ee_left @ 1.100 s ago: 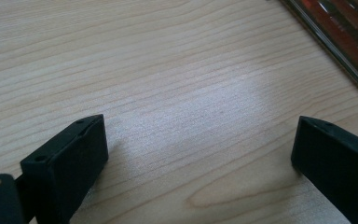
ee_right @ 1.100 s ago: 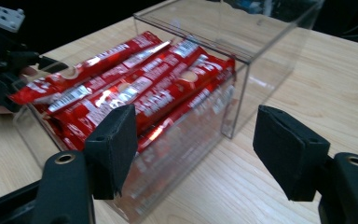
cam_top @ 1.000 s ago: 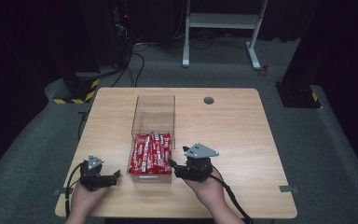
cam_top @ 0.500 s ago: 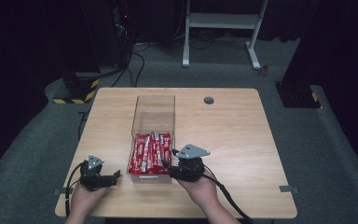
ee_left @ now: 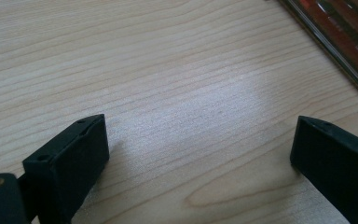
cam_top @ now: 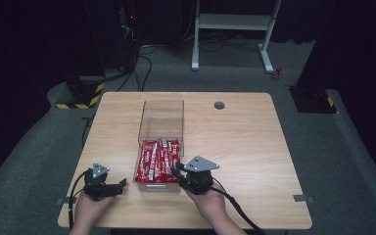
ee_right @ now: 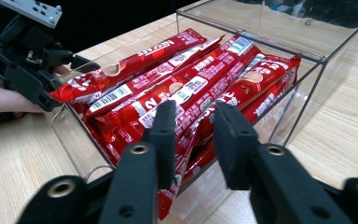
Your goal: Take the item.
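A clear plastic box (cam_top: 160, 113) stands mid-table, its near half packed with red stick sachets (cam_top: 157, 159). My right gripper (cam_top: 175, 170) reaches over the box's near right corner. In the right gripper view its jaws (ee_right: 196, 128) have just been closing and stand narrow around one red sachet (ee_right: 191, 100) on top of the pile; I see no firm pinch. My left gripper (cam_top: 120, 185) rests on the table left of the box, open (ee_left: 200, 154) over bare wood with nothing between its fingers. The left gripper (ee_right: 23, 65) also appears beyond the box (ee_right: 307, 88).
The wooden table (cam_top: 245, 147) has a round cable hole (cam_top: 219, 105) at the back. A white stand's legs (cam_top: 230, 29) and black equipment stand on the grey floor behind. Bare tabletop lies right of the box.
The right gripper has edged left onto the box's near corner, in among the sachets. The left gripper has stayed put.
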`<state>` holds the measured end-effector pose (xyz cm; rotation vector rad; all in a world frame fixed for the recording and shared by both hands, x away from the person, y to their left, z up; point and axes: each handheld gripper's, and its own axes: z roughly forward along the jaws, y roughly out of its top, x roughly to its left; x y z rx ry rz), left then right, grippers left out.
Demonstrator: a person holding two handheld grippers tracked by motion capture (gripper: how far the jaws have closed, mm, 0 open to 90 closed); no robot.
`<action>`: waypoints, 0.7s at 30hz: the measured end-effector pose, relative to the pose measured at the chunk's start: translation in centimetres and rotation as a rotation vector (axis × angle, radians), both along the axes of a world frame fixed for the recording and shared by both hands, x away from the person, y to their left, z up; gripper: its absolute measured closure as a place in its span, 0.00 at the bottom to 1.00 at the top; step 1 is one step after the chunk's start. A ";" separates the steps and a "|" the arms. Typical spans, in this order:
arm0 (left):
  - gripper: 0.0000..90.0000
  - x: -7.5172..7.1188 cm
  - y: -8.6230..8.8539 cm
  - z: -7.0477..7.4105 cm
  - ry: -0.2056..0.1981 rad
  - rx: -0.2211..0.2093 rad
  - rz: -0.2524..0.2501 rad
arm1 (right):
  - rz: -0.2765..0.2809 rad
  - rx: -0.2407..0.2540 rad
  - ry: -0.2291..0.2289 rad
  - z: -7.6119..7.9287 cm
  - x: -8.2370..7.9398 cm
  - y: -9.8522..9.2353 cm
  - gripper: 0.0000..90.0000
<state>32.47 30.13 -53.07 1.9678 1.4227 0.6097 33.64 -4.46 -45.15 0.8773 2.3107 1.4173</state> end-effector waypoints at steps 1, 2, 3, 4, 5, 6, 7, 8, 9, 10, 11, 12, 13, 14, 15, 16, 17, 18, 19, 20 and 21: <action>0.05 0.0 0.0 0.0 0.000 0.000 0.000 | 0.002 0.000 0.000 0.0 0.0 0.0 0.84; 0.05 0.0 0.0 0.0 -0.001 -0.001 0.001 | 0.003 0.001 0.001 0.0 0.0 0.0 0.86; 0.05 0.0 0.0 0.0 0.000 0.001 0.000 | 0.001 0.005 0.006 -0.1 -0.1 0.0 0.88; 0.05 0.0 0.0 0.0 0.000 0.001 0.000 | 0.002 0.007 0.002 -0.1 -0.1 0.0 0.90; 0.06 0.0 0.0 0.0 -0.005 -0.002 0.003 | 0.005 0.006 -0.003 -0.1 -0.1 0.0 0.92; 0.06 -0.1 0.0 0.0 -0.004 -0.001 0.002 | 0.008 0.005 -0.006 -0.1 -0.2 -0.1 0.94; 0.06 -0.1 0.0 0.0 -0.006 -0.002 0.004 | 0.008 0.011 -0.006 -0.1 -0.2 -0.1 0.96; 0.06 -0.1 -0.1 0.0 -0.006 -0.002 0.004 | 0.013 0.014 -0.007 -0.2 -0.1 -0.2 0.97; 0.06 -0.1 -0.1 0.0 -0.006 -0.002 0.005 | 0.016 0.021 -0.002 -0.2 -0.1 -0.3 0.98; 0.06 -0.1 -0.1 0.0 -0.006 -0.002 0.005 | 0.021 0.023 0.000 -0.2 -0.1 -0.4 0.98; 0.06 -0.1 -0.1 0.0 -0.006 -0.003 0.005 | 0.022 0.023 0.000 -0.2 -0.1 -0.4 0.98; 0.06 -0.1 -0.1 0.0 -0.006 -0.002 0.005 | 0.025 0.024 0.000 -0.1 0.0 -0.5 0.99; 0.06 -0.1 -0.1 0.0 -0.005 -0.002 0.005 | 0.028 0.028 0.003 -0.1 -0.1 -0.5 0.99; 0.06 -0.1 -0.1 0.0 -0.005 -0.002 0.004 | 0.030 0.031 0.003 -0.1 -0.1 -0.6 0.99; 0.06 -0.1 -0.1 0.0 -0.005 -0.004 0.006 | 0.034 0.032 0.000 -0.1 -0.1 -0.7 0.99; 0.06 -0.1 -0.1 0.0 -0.003 -0.003 0.005 | 0.036 0.034 -0.001 -0.1 -0.1 -0.7 0.99; 0.07 -0.1 -0.1 0.0 -0.005 -0.004 0.006 | 0.037 0.035 -0.004 0.0 -0.2 -0.8 0.99; 0.07 -0.1 -0.1 0.0 -0.006 -0.004 0.006 | 0.040 0.034 -0.008 0.0 -0.2 -0.8 0.99; 0.07 -0.1 -0.1 0.0 -0.005 -0.005 0.006 | 0.043 0.037 -0.010 0.0 -0.2 -0.9 0.99; 0.07 -0.1 -0.1 0.0 -0.005 -0.005 0.006 | 0.043 0.038 -0.008 0.0 -0.3 -1.0 0.99; 0.07 -0.1 -0.1 0.0 -0.005 -0.004 0.005 | 0.044 0.040 -0.007 0.0 -0.3 -1.1 0.99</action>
